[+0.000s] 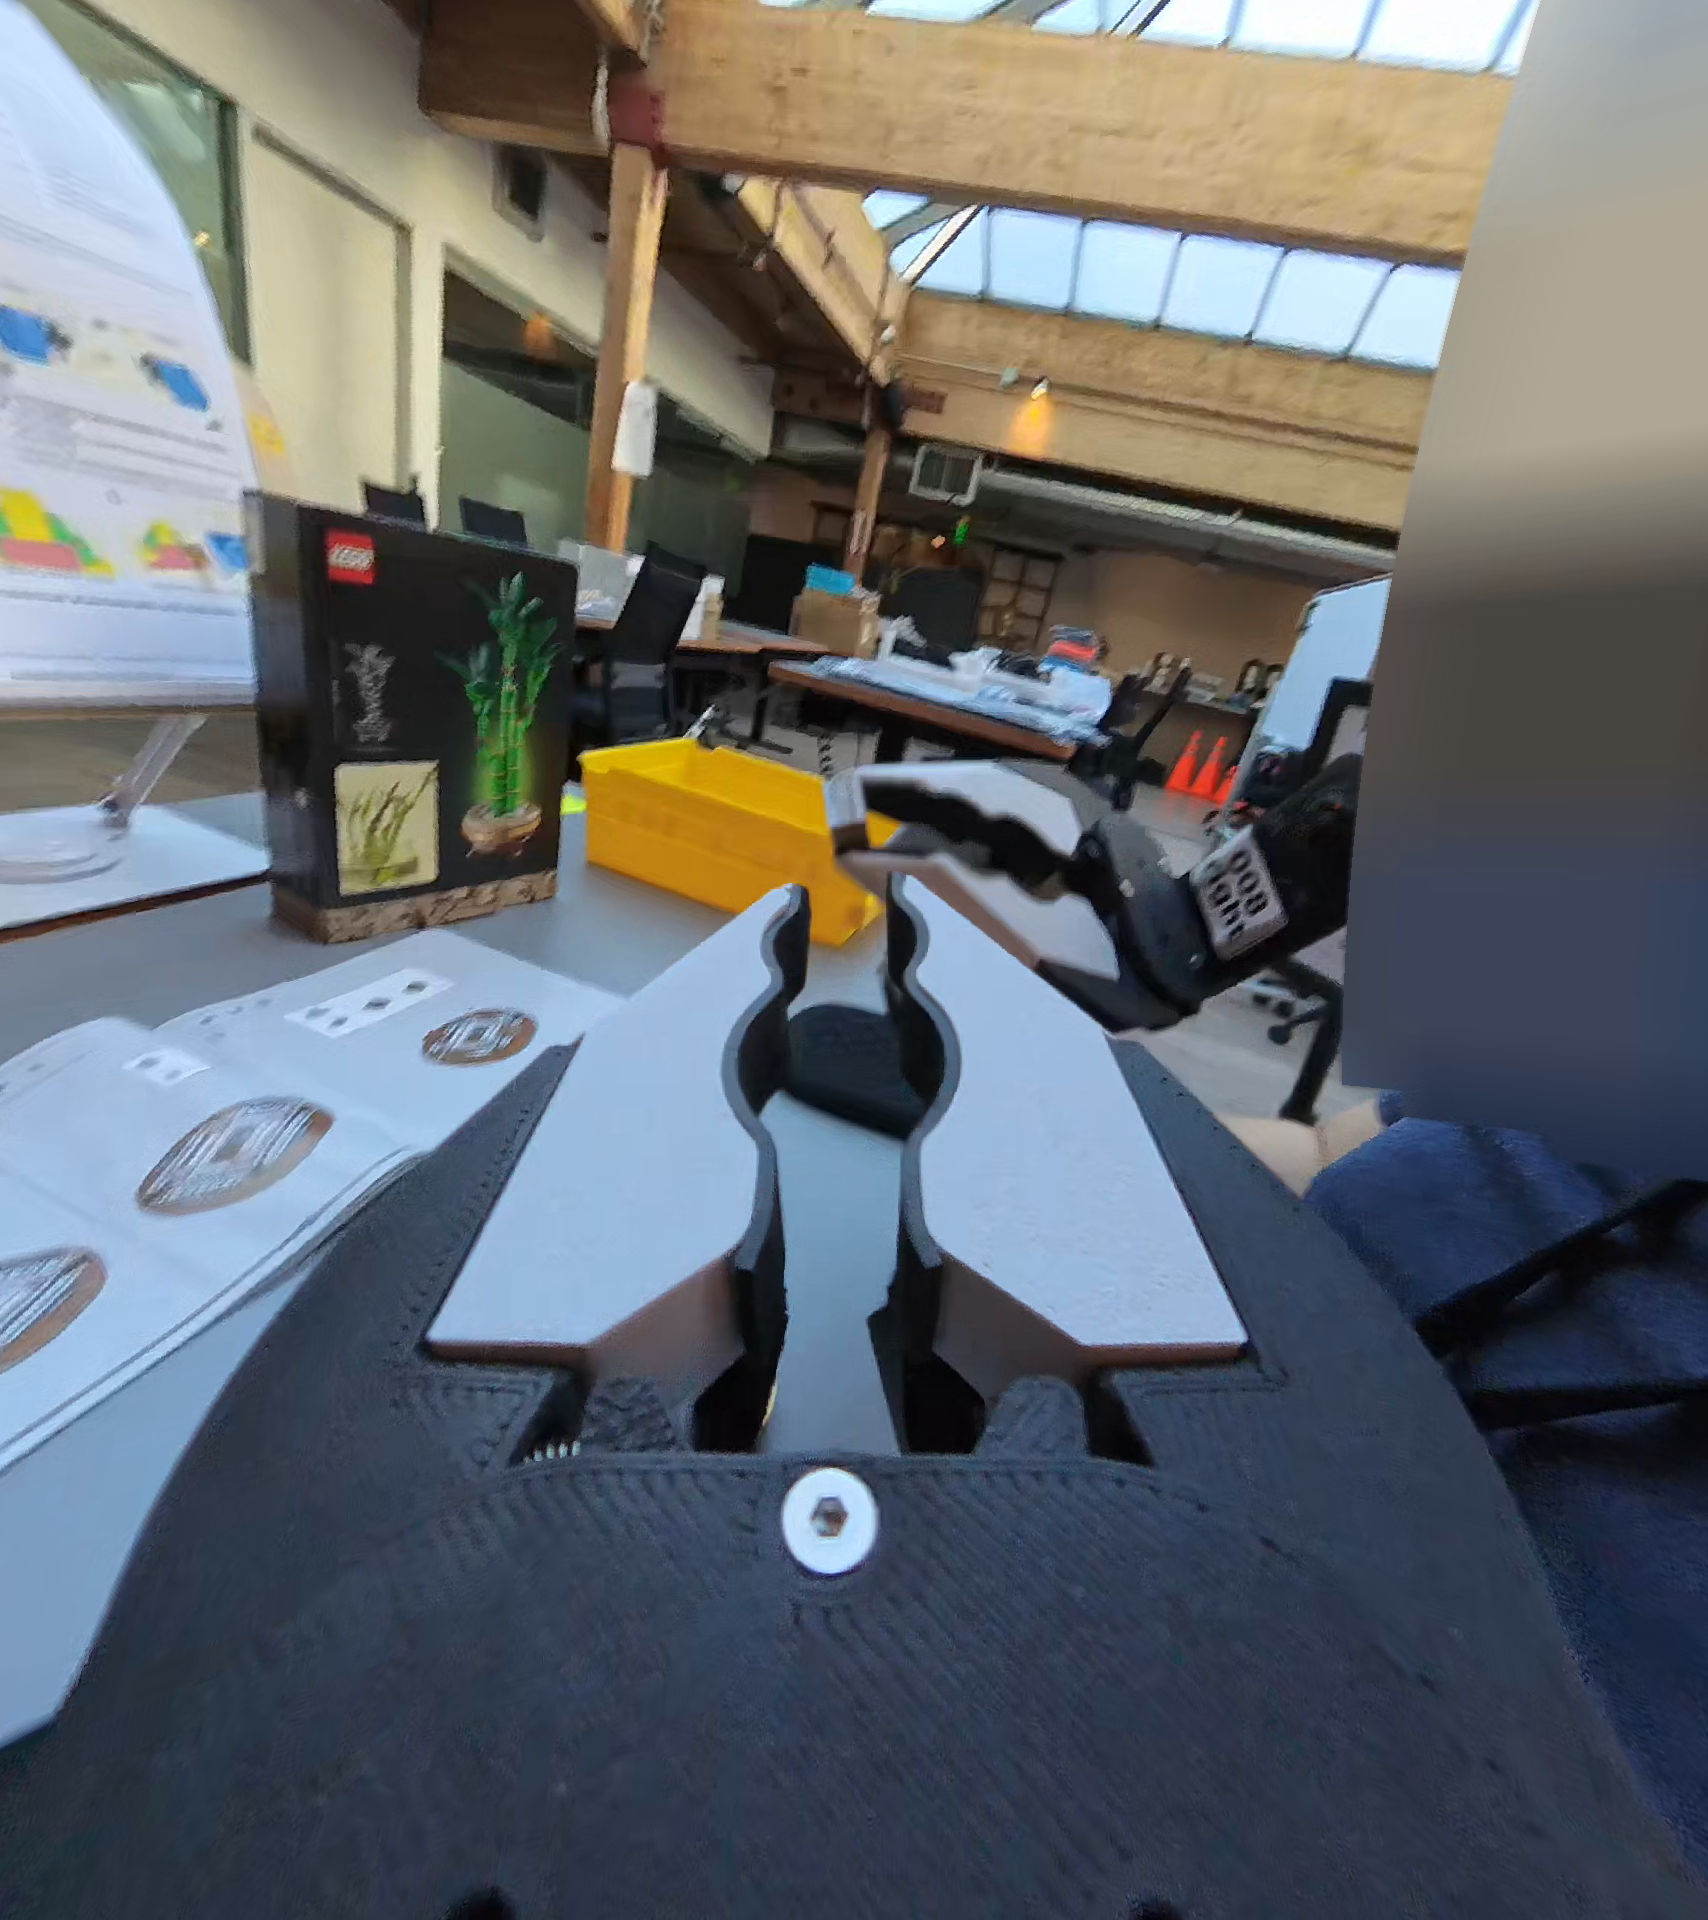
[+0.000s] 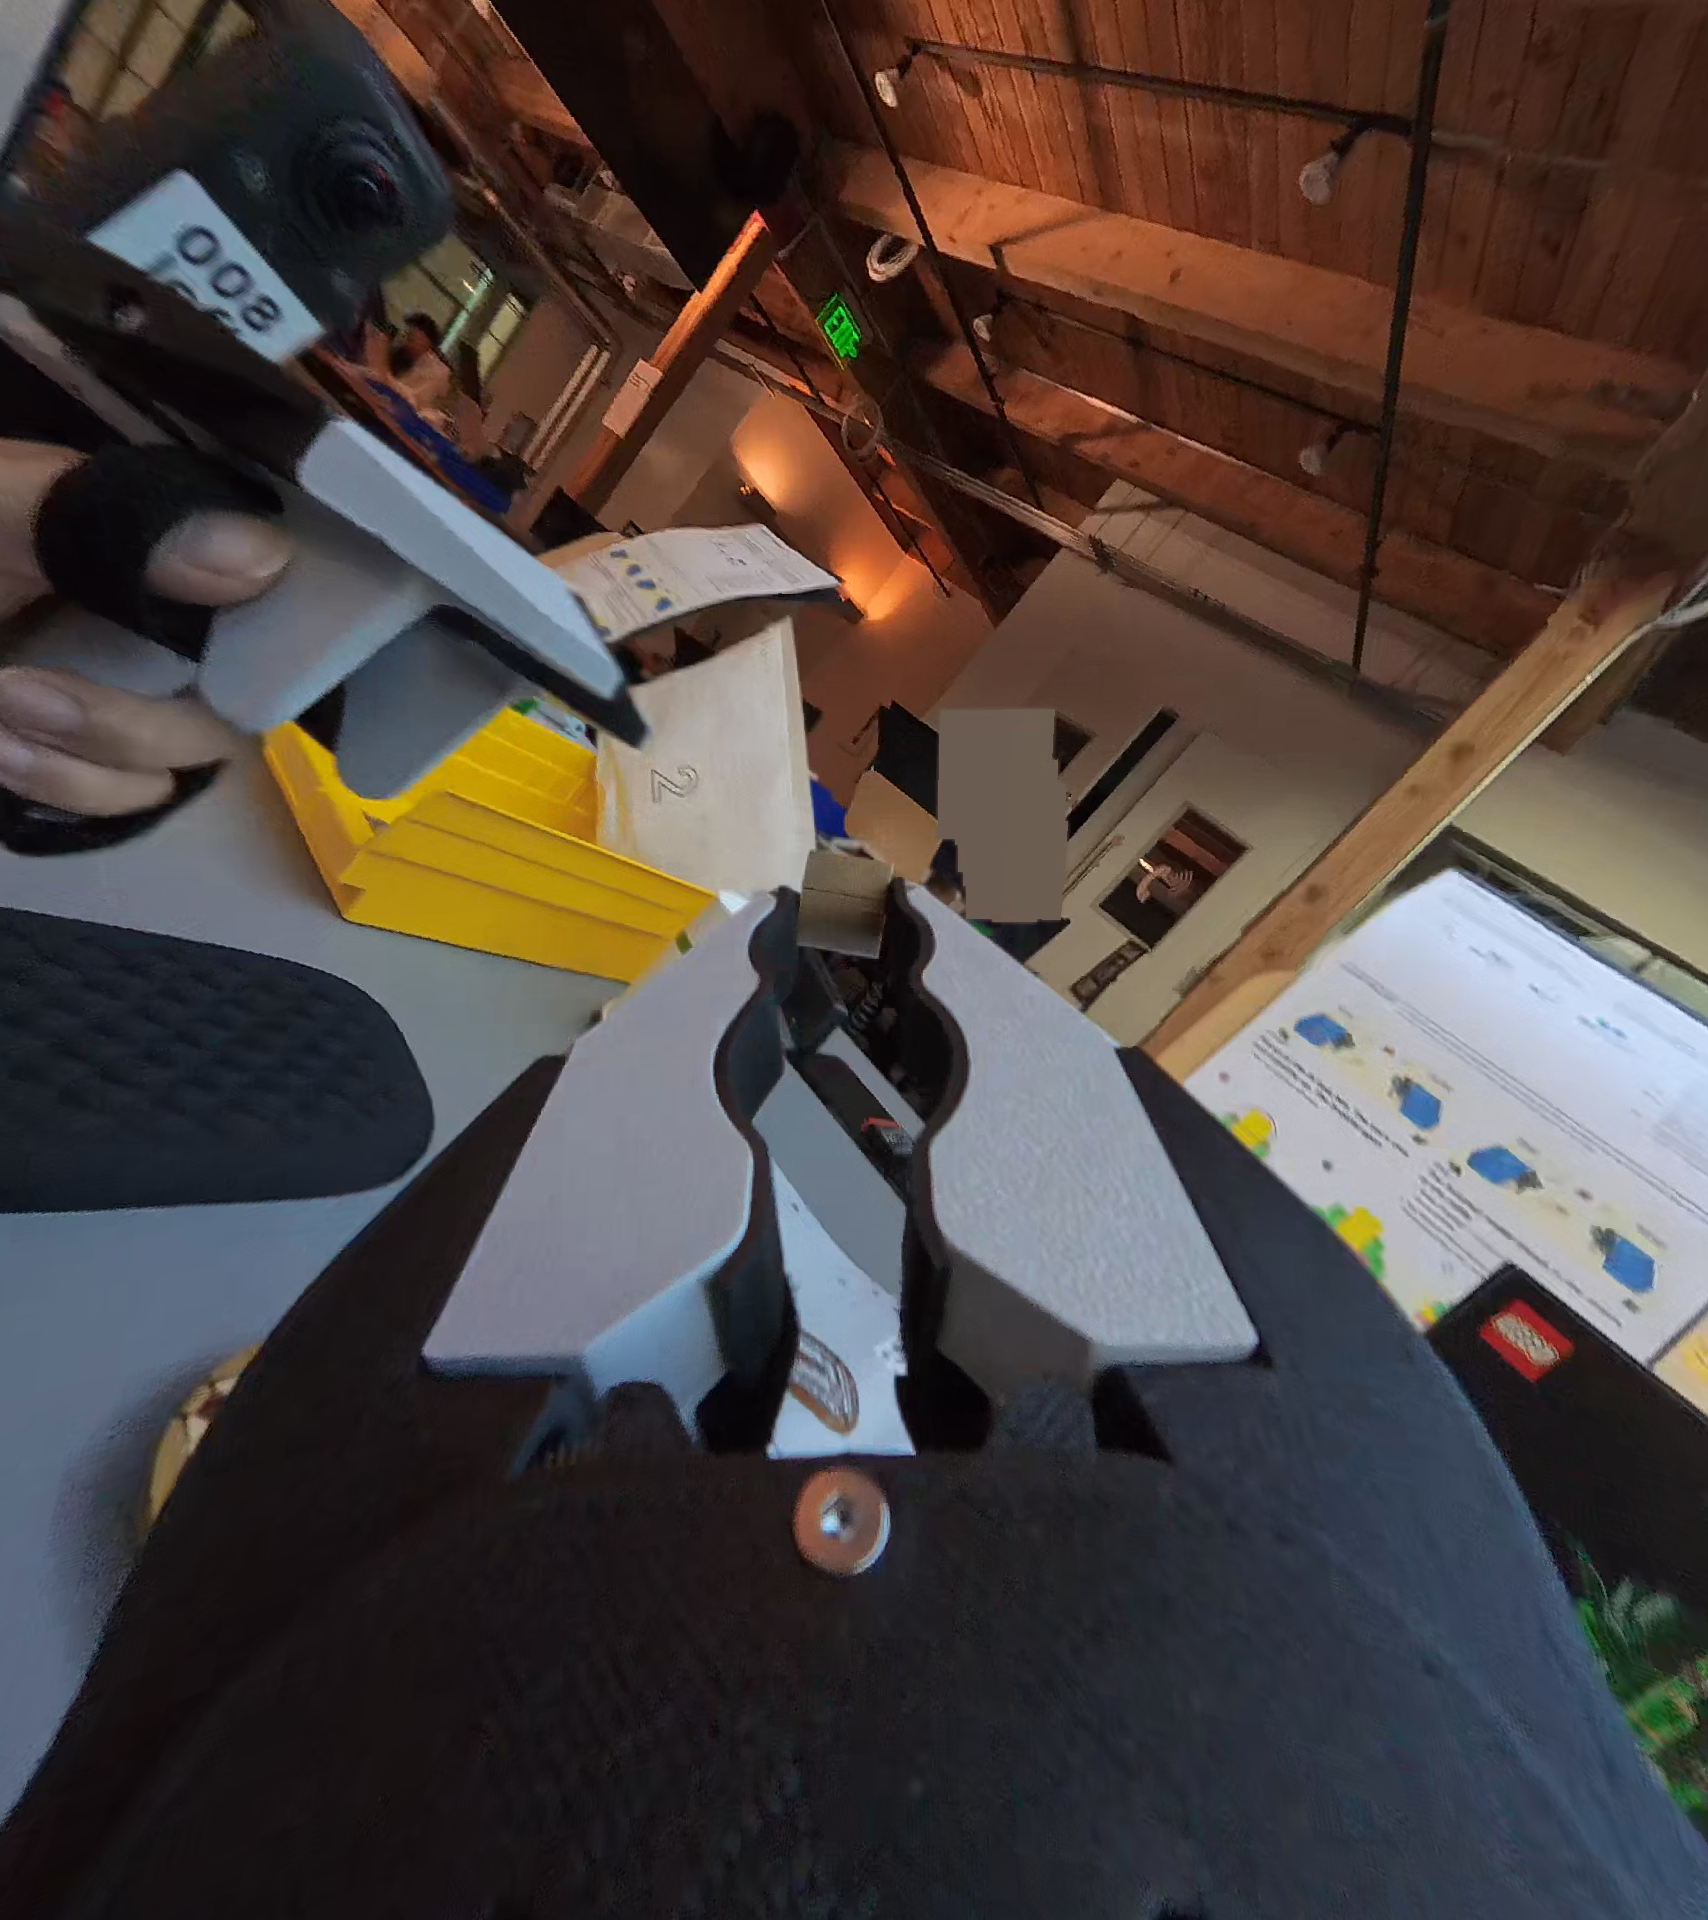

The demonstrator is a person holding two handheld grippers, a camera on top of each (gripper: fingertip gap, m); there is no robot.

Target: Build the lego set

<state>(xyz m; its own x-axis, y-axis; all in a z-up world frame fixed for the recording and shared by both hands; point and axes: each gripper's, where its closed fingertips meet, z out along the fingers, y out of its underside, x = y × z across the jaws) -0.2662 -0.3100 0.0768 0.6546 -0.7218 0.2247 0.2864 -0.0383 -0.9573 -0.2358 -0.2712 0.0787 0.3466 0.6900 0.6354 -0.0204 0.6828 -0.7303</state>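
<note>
Right gripper (image 2: 842, 906) fingers pinch a small tan brick (image 2: 842, 902) at their tips — left gripper (image 1: 845, 914) fingers narrowly parted, empty. Next, I'd judge: seating the brick squarely.

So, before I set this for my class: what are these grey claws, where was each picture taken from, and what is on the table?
A person holds a two-fingered claw in each hand; each carries a camera looking along its fingers. The left wrist view shows the left claw, slightly open and empty. Beyond it the right claw pinches a small tan piece. The right wrist view shows that piece close up. On the grey table lie an open instruction booklet, a yellow bin, the black set box and a black pad.
</note>
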